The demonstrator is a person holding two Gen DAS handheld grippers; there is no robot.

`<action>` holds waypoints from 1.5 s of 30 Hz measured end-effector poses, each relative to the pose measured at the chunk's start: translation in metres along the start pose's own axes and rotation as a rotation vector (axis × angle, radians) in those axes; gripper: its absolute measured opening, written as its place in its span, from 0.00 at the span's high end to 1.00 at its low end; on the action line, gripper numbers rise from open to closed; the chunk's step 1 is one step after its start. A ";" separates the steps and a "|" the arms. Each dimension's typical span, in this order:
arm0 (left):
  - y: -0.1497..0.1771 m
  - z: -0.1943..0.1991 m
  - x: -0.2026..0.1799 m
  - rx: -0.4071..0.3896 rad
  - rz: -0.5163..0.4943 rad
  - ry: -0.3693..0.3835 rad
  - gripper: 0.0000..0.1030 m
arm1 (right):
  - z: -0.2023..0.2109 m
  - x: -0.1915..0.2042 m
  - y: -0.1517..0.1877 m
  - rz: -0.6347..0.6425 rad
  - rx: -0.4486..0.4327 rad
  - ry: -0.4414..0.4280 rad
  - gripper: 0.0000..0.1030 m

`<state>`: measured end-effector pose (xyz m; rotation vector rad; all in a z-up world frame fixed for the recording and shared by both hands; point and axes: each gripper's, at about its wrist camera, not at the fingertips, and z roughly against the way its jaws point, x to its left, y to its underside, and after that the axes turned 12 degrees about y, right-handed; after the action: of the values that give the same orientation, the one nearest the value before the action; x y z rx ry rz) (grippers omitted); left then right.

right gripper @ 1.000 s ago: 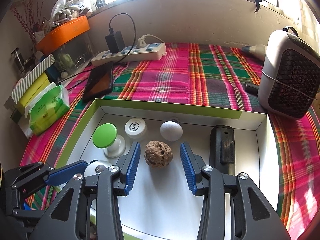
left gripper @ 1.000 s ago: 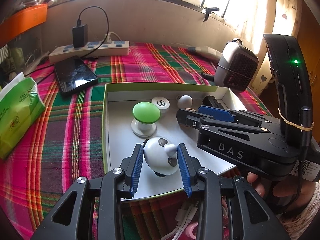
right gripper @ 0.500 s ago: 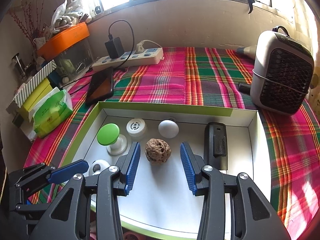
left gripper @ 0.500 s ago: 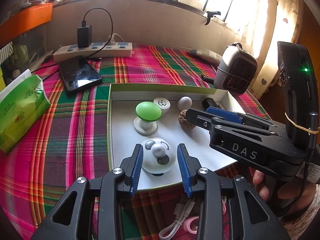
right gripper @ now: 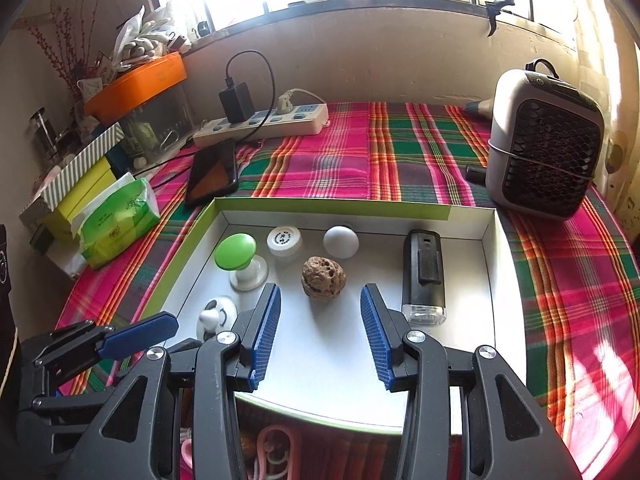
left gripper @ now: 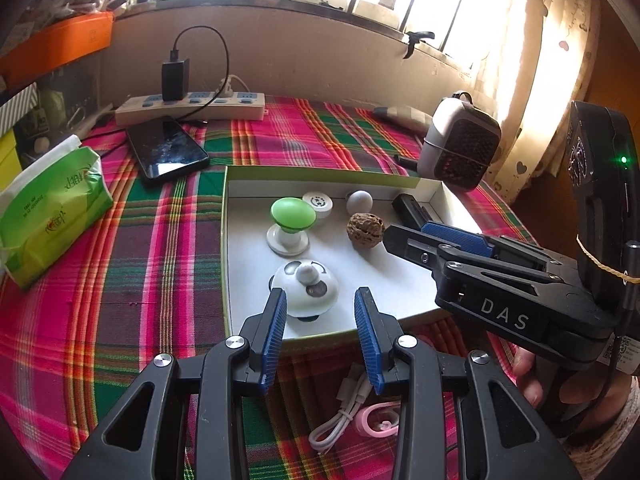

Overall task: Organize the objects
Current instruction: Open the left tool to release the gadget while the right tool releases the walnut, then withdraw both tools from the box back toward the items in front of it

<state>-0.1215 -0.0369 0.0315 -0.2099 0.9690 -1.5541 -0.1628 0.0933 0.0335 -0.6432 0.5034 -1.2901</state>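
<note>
Below the tray, pink cord partly hidden

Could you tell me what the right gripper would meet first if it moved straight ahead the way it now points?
Most likely the walnut, which lies centred just beyond the open right gripper on the floor of the box. The white ball lies behind it; depth is uncertain.
</note>
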 end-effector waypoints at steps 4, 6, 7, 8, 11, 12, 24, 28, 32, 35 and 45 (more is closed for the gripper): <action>0.004 0.009 -0.002 -0.014 -0.001 0.004 0.68 | 0.011 -0.002 0.006 -0.008 -0.017 -0.002 0.58; 0.006 0.012 -0.003 -0.021 -0.004 0.002 0.68 | 0.015 -0.004 0.009 -0.017 -0.022 -0.003 0.58; 0.007 0.013 -0.003 -0.024 -0.004 0.002 0.68 | 0.017 -0.004 0.011 -0.020 -0.023 -0.005 0.58; 0.008 0.015 -0.003 -0.027 -0.004 0.002 0.68 | 0.020 -0.005 0.012 -0.022 -0.027 -0.007 0.58; 0.012 0.020 -0.004 -0.035 0.002 0.007 0.68 | 0.028 -0.007 0.018 -0.028 -0.035 -0.003 0.58; 0.014 0.022 -0.005 -0.038 0.002 0.006 0.68 | 0.030 -0.008 0.020 -0.028 -0.037 -0.003 0.58; 0.035 0.047 0.001 -0.045 -0.006 0.000 0.68 | 0.052 -0.015 0.046 -0.029 -0.047 0.014 0.58; 0.041 0.043 0.003 -0.013 0.000 0.015 0.68 | 0.050 -0.015 0.056 -0.023 -0.029 0.017 0.58; 0.049 0.036 -0.002 0.020 -0.010 0.025 0.68 | 0.046 -0.017 0.065 -0.032 -0.005 0.022 0.58; 0.054 0.032 -0.004 0.034 -0.014 0.034 0.68 | 0.045 -0.017 0.072 -0.032 0.006 0.017 0.58; 0.064 0.024 -0.008 0.084 -0.027 0.015 0.68 | 0.042 -0.003 0.077 0.006 0.020 -0.030 0.58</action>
<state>-0.0576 -0.0353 0.0070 -0.1524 0.9135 -1.6194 -0.0807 0.1141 0.0114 -0.6427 0.4667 -1.2768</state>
